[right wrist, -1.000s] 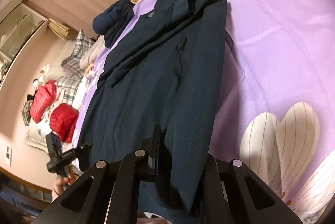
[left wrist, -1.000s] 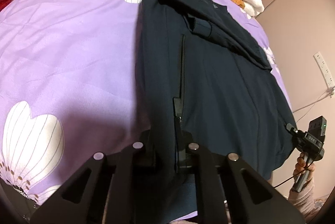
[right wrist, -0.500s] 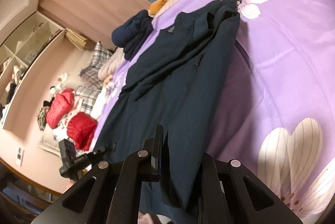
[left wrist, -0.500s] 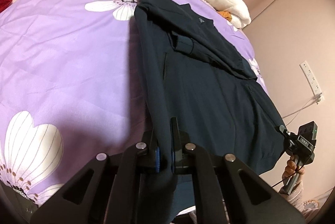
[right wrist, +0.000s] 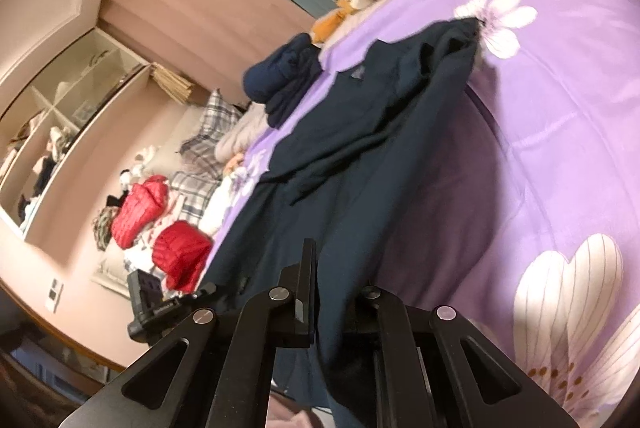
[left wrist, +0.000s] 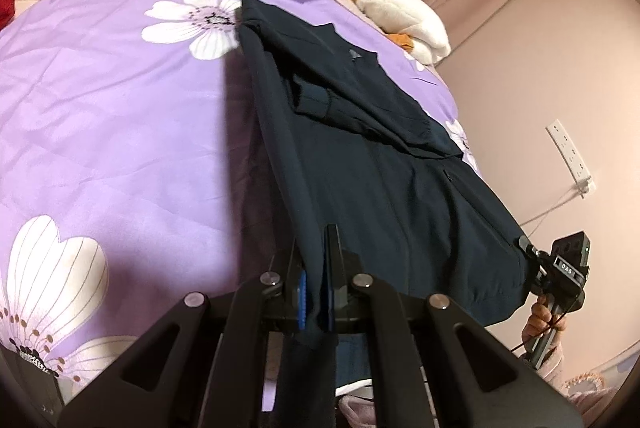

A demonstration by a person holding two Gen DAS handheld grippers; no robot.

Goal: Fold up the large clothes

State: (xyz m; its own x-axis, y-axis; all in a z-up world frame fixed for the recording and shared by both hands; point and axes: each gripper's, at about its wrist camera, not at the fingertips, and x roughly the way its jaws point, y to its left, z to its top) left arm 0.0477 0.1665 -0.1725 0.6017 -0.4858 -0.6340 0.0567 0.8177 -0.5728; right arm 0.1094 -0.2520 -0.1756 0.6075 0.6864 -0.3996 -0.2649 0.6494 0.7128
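jacket [left wrist: 384,188]: dark navy, spread on the purple bed [left wrist: 120,116], near hem lifted off its edge
left gripper [left wrist: 314,268]: pinching the hem
right gripper [right wrist: 336,292]: clamped on the hem's other corner

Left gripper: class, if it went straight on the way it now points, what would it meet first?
Probably the dark jacket clamped in the left gripper, which stretches ahead over the purple bedspread; depth is unclear.

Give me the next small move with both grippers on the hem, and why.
Probably lift and carry the hem toward the collar: the left gripper and right gripper each pinch a bottom corner of the navy jacket, whose sleeve is already folded in.
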